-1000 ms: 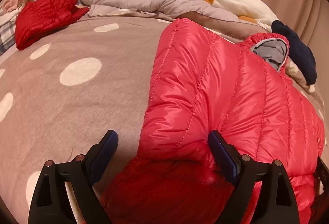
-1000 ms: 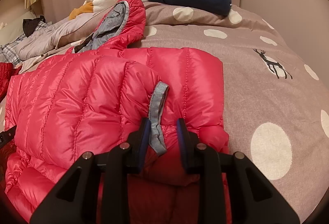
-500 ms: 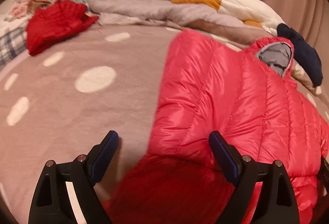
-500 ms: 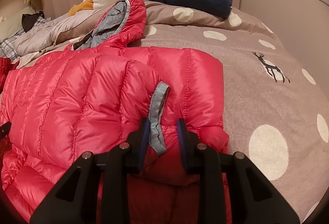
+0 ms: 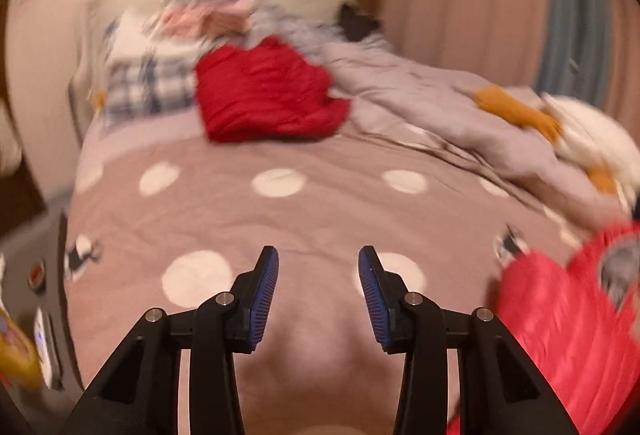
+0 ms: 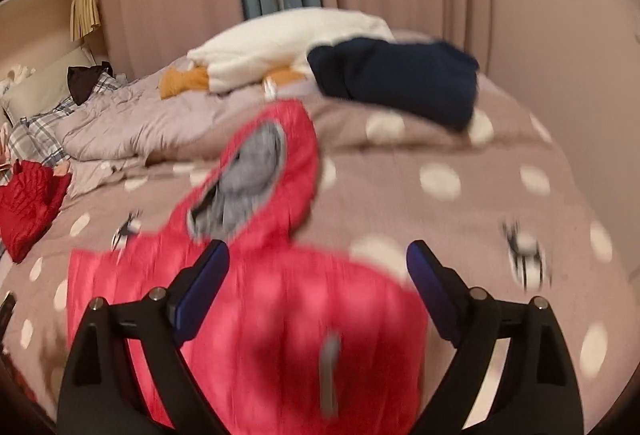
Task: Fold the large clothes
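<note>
Polka-dot bed point(image 6: 500, 211) carries pink jacket point(image 6: 280, 315), red garment point(image 5: 268, 91)

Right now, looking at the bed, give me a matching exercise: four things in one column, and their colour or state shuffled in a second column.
Things:
1. hooded puffer jacket
2. folded garment by the curtain
3. right hand-held gripper
4. crumpled jacket at the far end

Descriptions:
A. navy blue
B. dark red, bunched up
C. open, holding nothing
D. bright pink-red, grey hood lining

Pairs: 1-D, 2-A, 3-C, 4-B
</note>
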